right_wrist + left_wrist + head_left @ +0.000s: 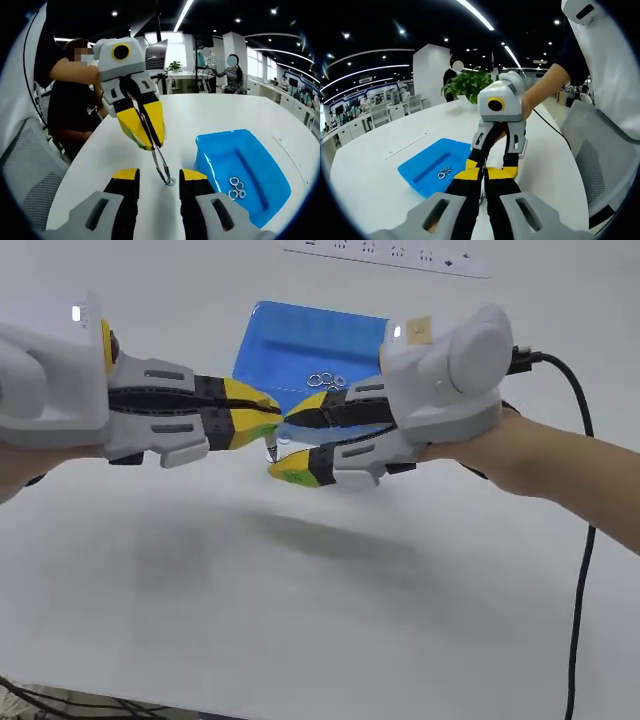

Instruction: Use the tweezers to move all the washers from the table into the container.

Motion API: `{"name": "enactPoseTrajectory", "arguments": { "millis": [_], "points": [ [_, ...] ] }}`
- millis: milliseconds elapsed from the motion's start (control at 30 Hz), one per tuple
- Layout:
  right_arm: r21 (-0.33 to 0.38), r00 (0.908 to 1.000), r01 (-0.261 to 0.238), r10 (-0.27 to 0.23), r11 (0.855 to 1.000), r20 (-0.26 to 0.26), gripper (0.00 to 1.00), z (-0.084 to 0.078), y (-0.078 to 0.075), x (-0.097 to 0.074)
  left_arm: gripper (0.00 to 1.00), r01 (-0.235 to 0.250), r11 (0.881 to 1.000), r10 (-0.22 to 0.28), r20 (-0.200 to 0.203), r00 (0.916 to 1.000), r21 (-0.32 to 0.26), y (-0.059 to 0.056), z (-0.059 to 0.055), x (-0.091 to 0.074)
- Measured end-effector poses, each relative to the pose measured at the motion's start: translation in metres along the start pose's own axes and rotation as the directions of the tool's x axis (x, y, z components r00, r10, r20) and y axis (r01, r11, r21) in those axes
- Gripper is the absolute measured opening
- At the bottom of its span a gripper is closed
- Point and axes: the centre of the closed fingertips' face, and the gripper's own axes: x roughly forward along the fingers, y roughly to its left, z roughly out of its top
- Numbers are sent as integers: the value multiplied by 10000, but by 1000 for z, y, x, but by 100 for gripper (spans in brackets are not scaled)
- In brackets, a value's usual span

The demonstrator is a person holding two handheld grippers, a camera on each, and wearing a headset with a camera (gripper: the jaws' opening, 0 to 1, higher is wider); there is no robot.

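Observation:
My left gripper (272,412) is shut on a pair of thin metal tweezers (159,160) that point down at the white table. The tweezer tips rest at a small steel washer (171,181) lying on the table; whether they pinch it I cannot tell. My right gripper (297,443) faces the left one, open, its jaws standing either side of the tweezers and washer without touching them. Behind them lies the blue tray (270,340), with several washers (327,380) in it. The tray (250,155) and its washers (236,187) lie right of my right gripper (159,175).
A white power strip (390,255) lies along the table's far edge. A black cable (580,540) trails from the right gripper down the right side. The table's front edge runs along the bottom. A seated person (75,100) and chairs are nearby.

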Motion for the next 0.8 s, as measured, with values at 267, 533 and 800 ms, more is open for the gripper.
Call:
{"name": "enactPoseTrajectory", "arguments": {
  "millis": [267,533,800],
  "points": [
    [-614,9986,-518,511,9968,-130,21,3,0,9,6,118,9999,-118,-34,9999,4,-1,0,4],
    [-739,9968,-767,747,9943,-293,13,1,-5,15,6,155,9999,-155,-94,9998,9,-3,0,5],
    [-741,9947,-1005,985,9922,-298,12,0,-5,18,6,89,10000,-89,-154,9998,-35,-3,-1,3]
  ]
}}
